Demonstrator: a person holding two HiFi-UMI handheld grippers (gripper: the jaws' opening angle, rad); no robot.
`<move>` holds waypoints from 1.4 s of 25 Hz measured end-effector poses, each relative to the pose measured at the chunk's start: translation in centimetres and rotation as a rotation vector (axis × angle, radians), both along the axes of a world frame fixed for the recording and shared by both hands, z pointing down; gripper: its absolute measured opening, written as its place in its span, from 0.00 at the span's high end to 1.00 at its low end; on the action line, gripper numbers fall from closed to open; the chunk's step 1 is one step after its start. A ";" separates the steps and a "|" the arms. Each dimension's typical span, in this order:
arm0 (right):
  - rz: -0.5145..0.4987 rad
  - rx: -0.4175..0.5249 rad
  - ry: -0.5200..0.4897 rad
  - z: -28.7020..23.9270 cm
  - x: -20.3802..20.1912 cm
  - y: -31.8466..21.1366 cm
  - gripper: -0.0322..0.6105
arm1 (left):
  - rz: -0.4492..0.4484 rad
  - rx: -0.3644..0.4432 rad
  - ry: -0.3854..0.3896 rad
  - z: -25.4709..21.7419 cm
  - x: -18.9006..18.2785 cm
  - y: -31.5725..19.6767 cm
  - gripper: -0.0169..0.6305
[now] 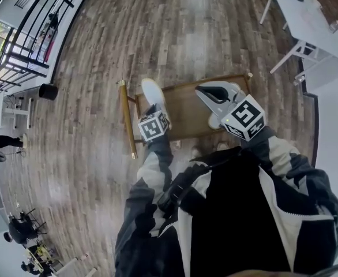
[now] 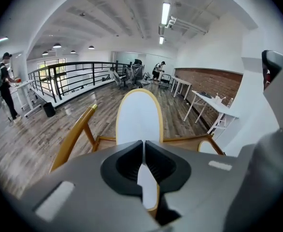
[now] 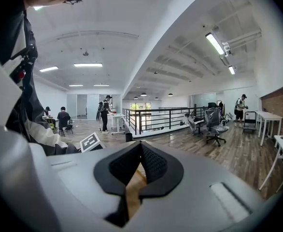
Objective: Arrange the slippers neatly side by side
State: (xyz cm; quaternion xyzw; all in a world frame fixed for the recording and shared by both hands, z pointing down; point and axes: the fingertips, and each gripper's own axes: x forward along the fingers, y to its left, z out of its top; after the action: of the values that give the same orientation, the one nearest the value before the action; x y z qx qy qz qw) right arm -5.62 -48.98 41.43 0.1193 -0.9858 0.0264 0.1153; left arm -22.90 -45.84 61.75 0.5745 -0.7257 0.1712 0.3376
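Sleeves (image 1: 151, 178) of a dark and pale jacket fill the bottom of the head view. Beyond them the left gripper (image 1: 153, 109) holds a white slipper (image 1: 151, 90) up over the near left corner of a low wooden rack (image 1: 183, 111). The right gripper (image 1: 203, 90) hovers over the rack's right half and carries nothing. Bare plank floor (image 1: 88, 126) lies open to the left and beyond. A gold rail (image 1: 127, 120) edges the rack's left side, and a white table (image 1: 304, 22) stands well apart at top right.

In the left gripper view, the jaws are clamped on the slipper's near edge, and its white, yellow-rimmed oval stands upright ahead. At lower right, what looks like the second slipper (image 2: 207, 147), white with the same rim, lies on the rack. I judge the task about half done: one slipper is in the air and has yet to be laid beside its mate, pointing the same way. The rail and the rack's frame are the edges to clear.

In the right gripper view, the jaws are pressed together on nothing, and only brown wood shows through the slit below them. Open room lies ahead.
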 end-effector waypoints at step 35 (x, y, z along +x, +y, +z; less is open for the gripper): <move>0.178 0.001 0.089 2.0 1.4 -1.5 0.94 | 0.015 -0.259 0.019 11.7 -6.0 2.8 0.92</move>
State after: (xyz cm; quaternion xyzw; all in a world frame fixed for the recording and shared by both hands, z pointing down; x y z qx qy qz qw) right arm -4.27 -50.47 43.40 0.2073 -0.9653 0.0306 0.1560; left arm -28.86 -43.03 73.43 0.5332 -0.6900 0.2606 0.4143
